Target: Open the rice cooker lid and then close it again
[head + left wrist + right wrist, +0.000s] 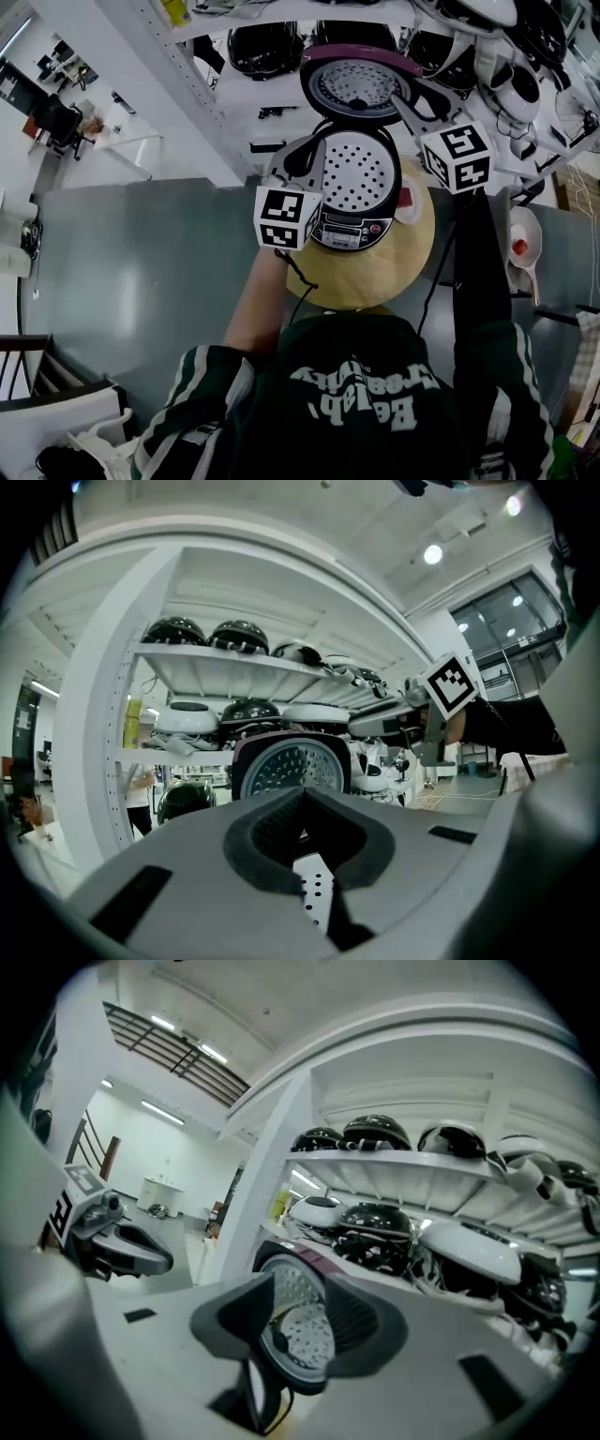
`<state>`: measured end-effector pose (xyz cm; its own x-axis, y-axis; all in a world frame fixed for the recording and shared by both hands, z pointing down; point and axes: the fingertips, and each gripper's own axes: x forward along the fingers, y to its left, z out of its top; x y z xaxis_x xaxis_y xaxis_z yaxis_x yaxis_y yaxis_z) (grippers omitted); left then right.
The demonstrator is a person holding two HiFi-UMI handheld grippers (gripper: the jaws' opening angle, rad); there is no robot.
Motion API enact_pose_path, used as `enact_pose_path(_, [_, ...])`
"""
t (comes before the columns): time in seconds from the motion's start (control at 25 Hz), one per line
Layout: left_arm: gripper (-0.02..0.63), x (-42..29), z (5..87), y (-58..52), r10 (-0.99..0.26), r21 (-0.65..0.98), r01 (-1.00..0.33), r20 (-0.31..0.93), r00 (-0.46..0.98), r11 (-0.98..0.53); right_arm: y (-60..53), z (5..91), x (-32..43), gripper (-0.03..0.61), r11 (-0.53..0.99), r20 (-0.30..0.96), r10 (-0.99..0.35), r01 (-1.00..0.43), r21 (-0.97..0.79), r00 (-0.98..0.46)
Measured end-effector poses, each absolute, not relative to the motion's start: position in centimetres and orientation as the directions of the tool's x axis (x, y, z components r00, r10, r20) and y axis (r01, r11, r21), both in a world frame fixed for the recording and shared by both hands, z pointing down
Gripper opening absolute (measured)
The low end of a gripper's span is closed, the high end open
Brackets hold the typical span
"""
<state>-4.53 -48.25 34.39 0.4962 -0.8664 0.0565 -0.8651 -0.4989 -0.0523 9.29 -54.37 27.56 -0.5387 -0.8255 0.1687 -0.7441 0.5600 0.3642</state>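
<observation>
On the round wooden table (375, 274) the rice cooker (349, 192) stands with its lid (361, 86) tipped fully up. It is probably a stiff, hinged, smooth shell, best pushed down at its free rim, where the right gripper (405, 101) waits close by, jaws apart and empty, while the left gripper (312, 152), pinched together on nothing, hangs beside the body.

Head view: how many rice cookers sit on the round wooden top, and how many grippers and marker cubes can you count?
Open rice cooker on the round wooden top: 1
Grippers, the left gripper and the right gripper: 2
Marker cubes, one on each gripper: 2
Total: 5
</observation>
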Motion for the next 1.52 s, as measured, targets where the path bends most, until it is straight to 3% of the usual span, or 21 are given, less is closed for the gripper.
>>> enact_pose_path(0.44, [-0.006, -3.8, 35.3, -50.5, -0.884, -0.056, -0.884, 0.077, 0.461, -0.465, -62.3, 28.3, 8.8, 0.258, 0.664, 0.332, -0.747, -0.628, 0.406, -0.576])
enact_pose_path(0.88, [-0.006, -3.8, 36.7, -50.2, -0.89, -0.045, -0.892, 0.103, 0.444, -0.45, -64.8, 30.7, 9.4, 0.274, 0.714, 0.48, -0.698, -0.57, 0.407, -0.532])
enact_pose_path(1.04, [-0.006, -3.8, 36.7, -49.5, -0.89, -0.045, -0.892, 0.105, 0.443, -0.449, -63.7, 31.4, 9.4, 0.242, 0.749, 0.513, -0.66, -0.537, 0.389, -0.549])
enact_pose_path(1.52, [-0.006, -4.3, 36.6, -46.6, -0.886, -0.032, -0.889, 0.1, 0.452, -0.457, -54.1, 32.9, 7.8, 0.288, 0.883, 0.565, -0.458, -0.426, 0.199, -0.686])
